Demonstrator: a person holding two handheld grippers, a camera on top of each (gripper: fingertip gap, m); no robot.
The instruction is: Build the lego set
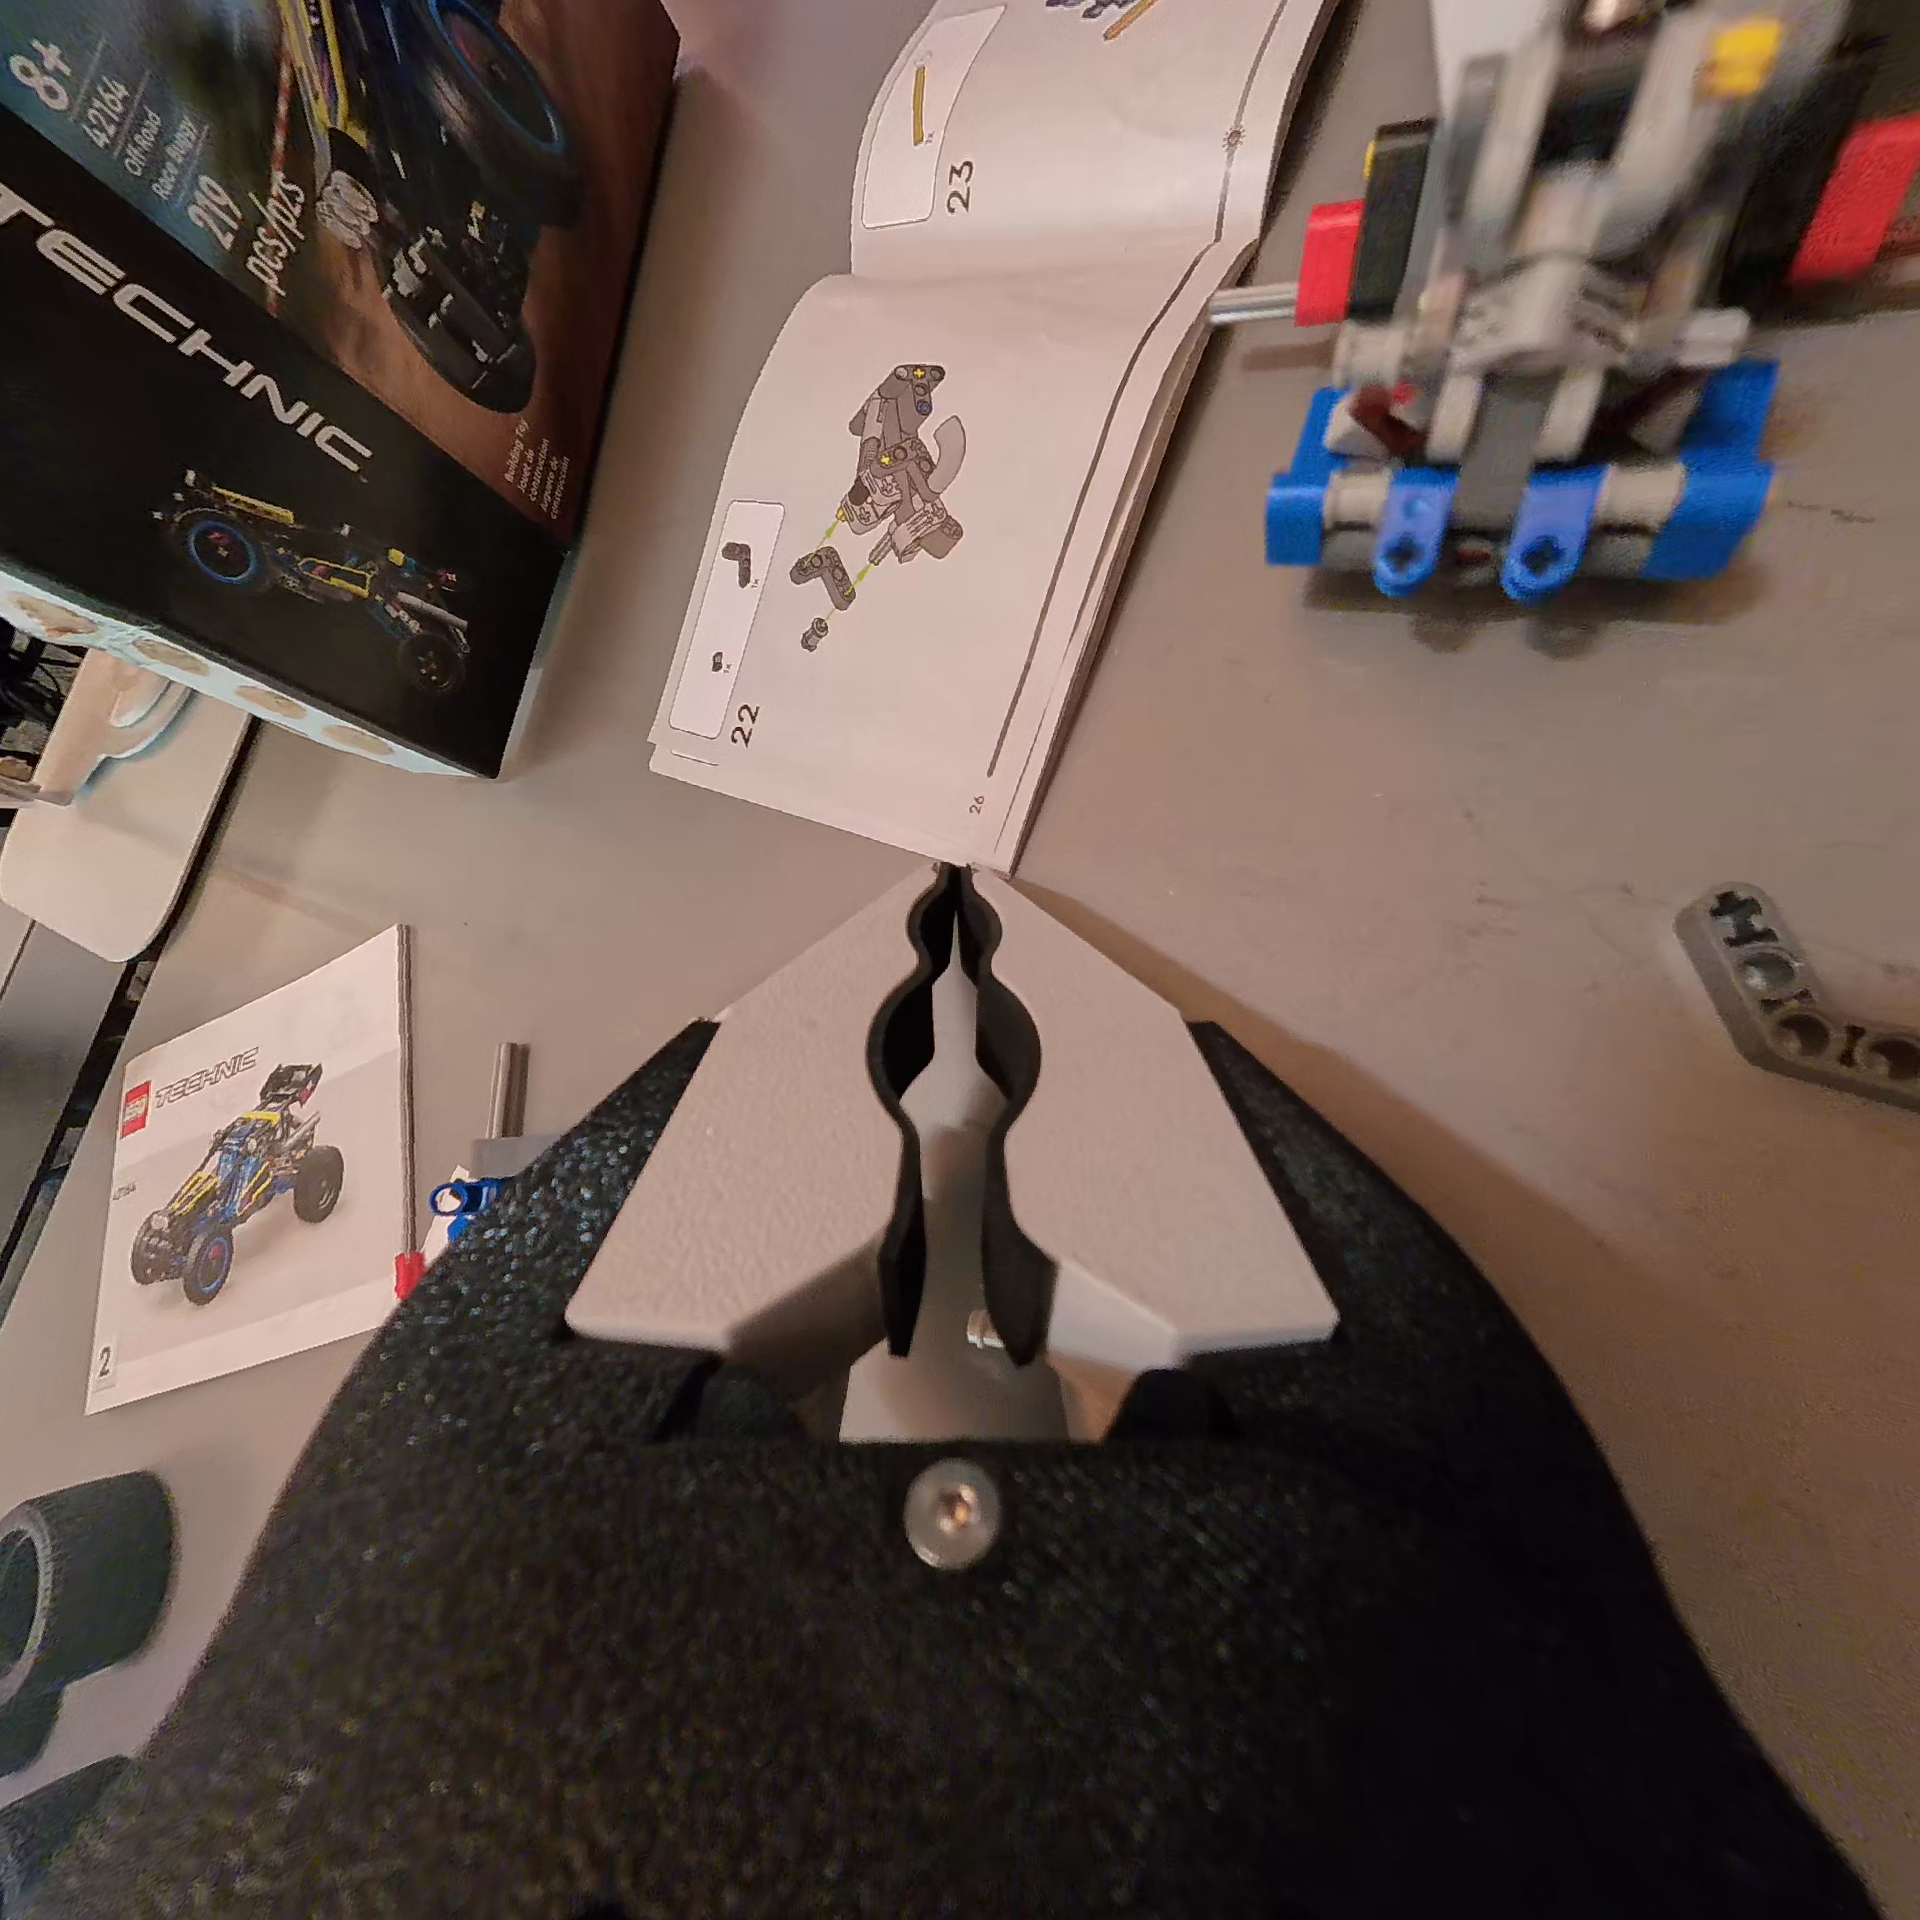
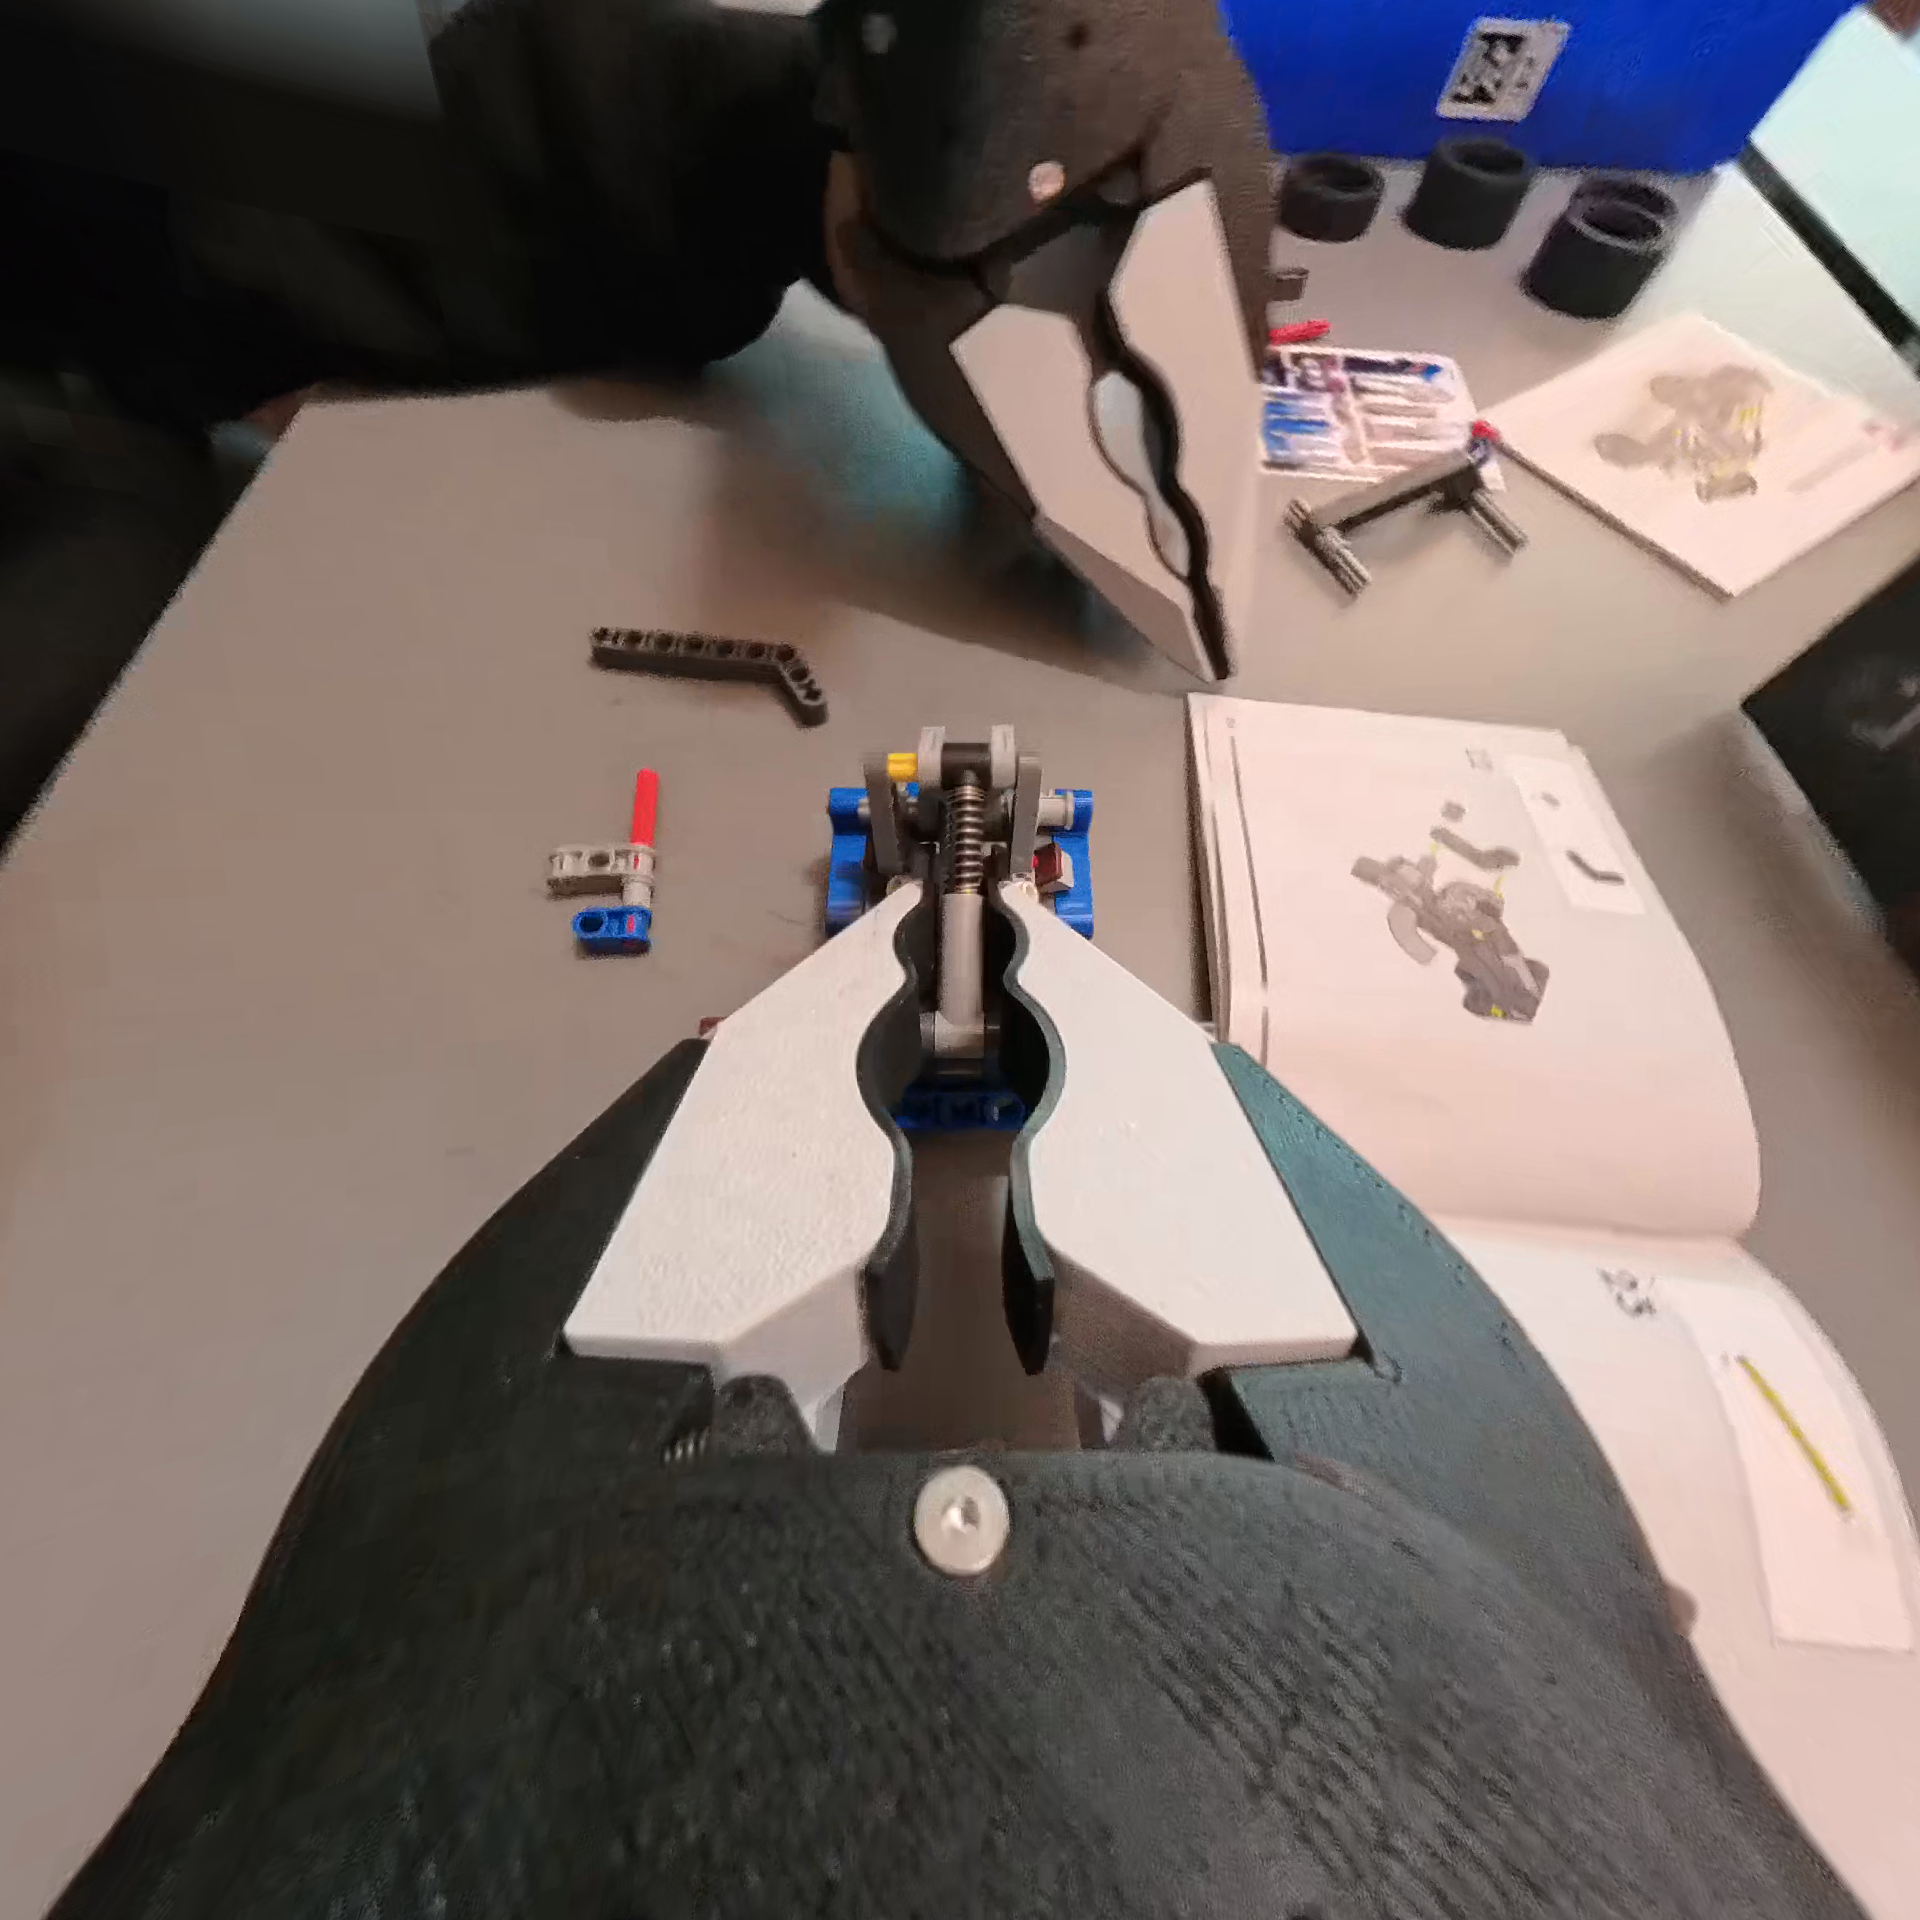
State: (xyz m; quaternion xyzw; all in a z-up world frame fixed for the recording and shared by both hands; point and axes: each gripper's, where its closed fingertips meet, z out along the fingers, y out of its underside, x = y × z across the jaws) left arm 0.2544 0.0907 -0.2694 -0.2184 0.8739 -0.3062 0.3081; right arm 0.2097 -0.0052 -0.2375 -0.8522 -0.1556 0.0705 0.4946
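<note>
My right gripper [image 2: 964,899] is shut on the grey spring shock absorber [image 2: 961,935] of a small blue and grey brick model [image 2: 1070,831] that stands on the grey table [image 2: 364,1039]. Both pads press on the shock's grey cylinder. The model also shows, blurred, in the left wrist view [image 1: 1517,416]. My left gripper [image 1: 954,878] is shut with nothing visible between its tips. The tips touch the near corner of an open instruction booklet [image 1: 883,675]. The left gripper also shows in the right wrist view [image 2: 1210,644], at the far corner of the booklet [image 2: 1455,1039].
A bent dark grey beam [image 2: 707,665] and a small grey-blue piece with a red axle [image 2: 613,862] lie left of the model. The set's box [image 1: 260,364], a second booklet [image 1: 249,1164], black tyres [image 2: 1465,192], a blue bin [image 2: 1351,73] and a sticker sheet [image 2: 1361,405] lie around. The tips of one gripper are about 12 centimetres away from the tips of the other.
</note>
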